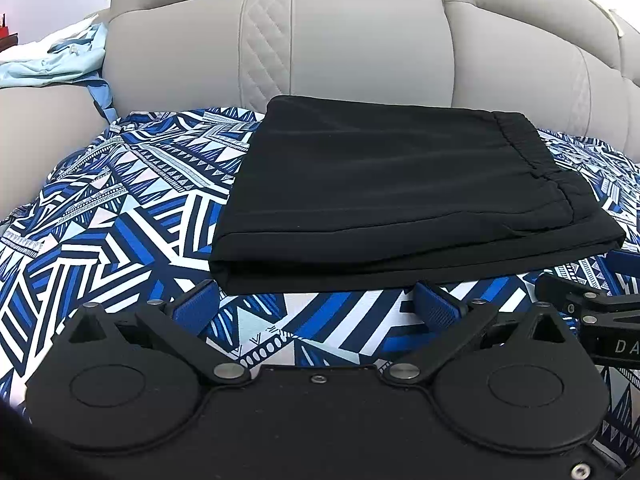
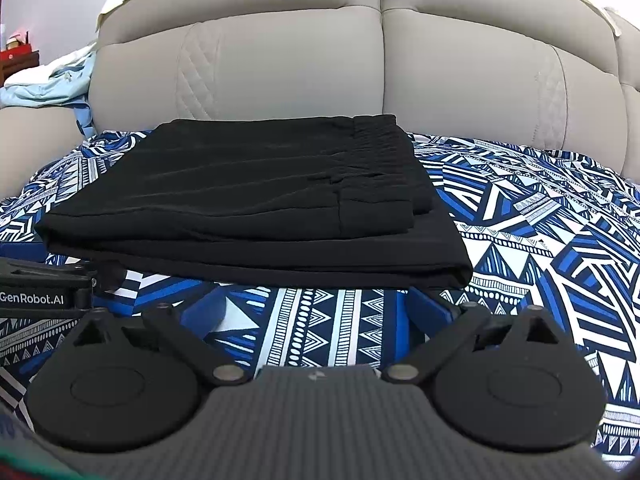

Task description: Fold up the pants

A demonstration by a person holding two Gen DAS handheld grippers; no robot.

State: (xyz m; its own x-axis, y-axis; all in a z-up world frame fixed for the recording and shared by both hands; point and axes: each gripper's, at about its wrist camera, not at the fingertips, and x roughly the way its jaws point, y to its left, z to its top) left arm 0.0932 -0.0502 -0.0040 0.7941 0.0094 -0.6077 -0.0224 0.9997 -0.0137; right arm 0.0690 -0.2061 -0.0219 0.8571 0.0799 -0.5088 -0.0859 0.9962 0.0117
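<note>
Pants, black, folded into a flat stack on patterned bedspread, long axis crosswise. Just ahead of both: left gripper nearer its left corner, right gripper nearer its right. Fingers spread, empty.

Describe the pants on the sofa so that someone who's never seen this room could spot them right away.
Start at the beige sofa and look down to the blue and white patterned sheet spread over its seat. The pants lie on that sheet, folded into a flat stack with the gathered waistband on top. They are plain black, unlike the light blue clothes heaped on the armrest.
</note>
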